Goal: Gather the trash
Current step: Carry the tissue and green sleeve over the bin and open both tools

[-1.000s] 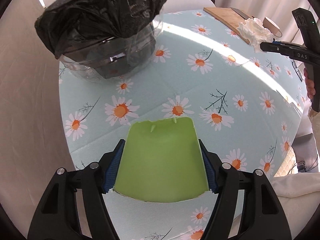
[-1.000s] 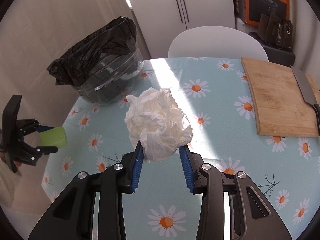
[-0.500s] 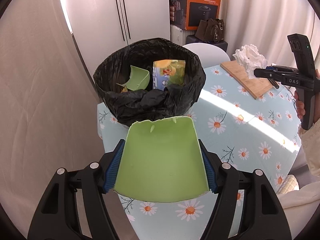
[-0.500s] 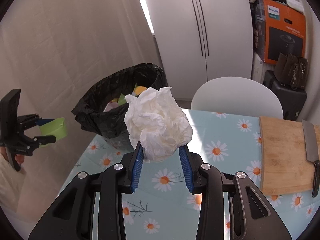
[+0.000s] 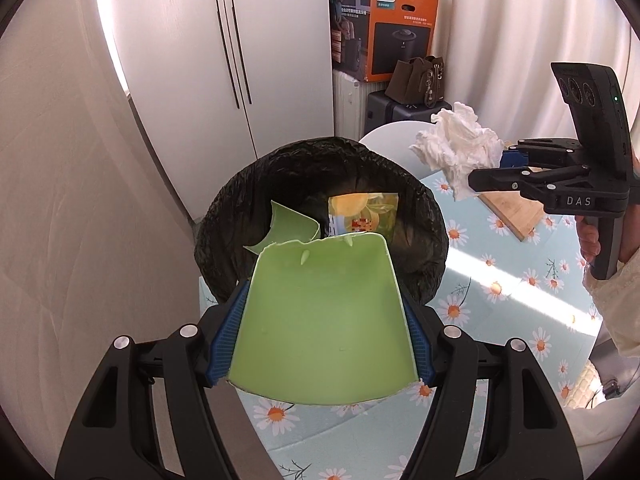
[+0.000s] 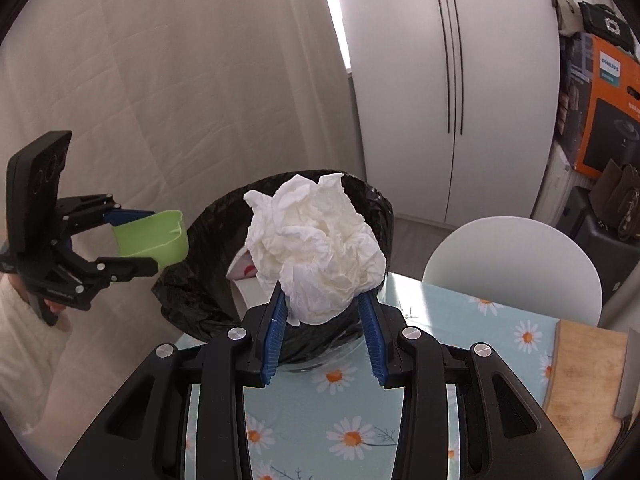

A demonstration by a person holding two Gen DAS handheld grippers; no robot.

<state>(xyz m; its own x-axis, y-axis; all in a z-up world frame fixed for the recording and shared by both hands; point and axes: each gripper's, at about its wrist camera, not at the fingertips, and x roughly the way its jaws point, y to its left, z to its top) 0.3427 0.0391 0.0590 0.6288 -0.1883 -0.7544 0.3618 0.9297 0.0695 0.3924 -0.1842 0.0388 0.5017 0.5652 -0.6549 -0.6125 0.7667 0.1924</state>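
The knife (image 6: 626, 376) is cut off at the frame's edge — the bin (image 5: 248, 208) floor is hidden under trash.

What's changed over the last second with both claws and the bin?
Both claws rose from table level toward the black-lined trash bin. Left claw has kept its grip on the torn green plastic cup piece, right claw on the crumpled white tissue. Nothing released.

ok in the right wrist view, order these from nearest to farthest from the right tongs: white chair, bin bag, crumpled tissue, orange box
1. crumpled tissue, gripped in the right tongs
2. bin bag, just behind
3. white chair, right, past the table
4. orange box, far right, by the wall
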